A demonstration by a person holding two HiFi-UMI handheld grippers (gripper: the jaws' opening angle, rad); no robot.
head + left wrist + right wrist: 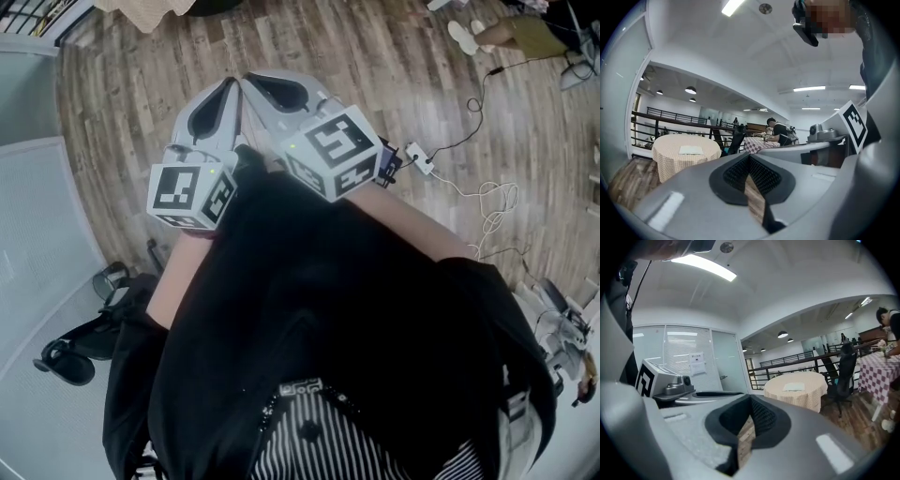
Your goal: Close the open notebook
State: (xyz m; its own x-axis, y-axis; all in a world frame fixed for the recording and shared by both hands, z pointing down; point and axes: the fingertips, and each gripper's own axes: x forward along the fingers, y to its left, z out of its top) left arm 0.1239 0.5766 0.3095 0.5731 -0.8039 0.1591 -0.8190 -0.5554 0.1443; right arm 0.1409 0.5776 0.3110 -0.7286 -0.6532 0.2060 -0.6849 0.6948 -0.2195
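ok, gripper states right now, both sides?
Left gripper: closed, holding nothing.
Right gripper: closed, holding nothing.

wall notice [697, 363] — print too small, nothing legible

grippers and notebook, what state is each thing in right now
left gripper: shut, nothing between the jaws
right gripper: shut, nothing between the jaws
notebook: lying flat on the round table, looks open, too far off to be sure
office chair: nobody in it
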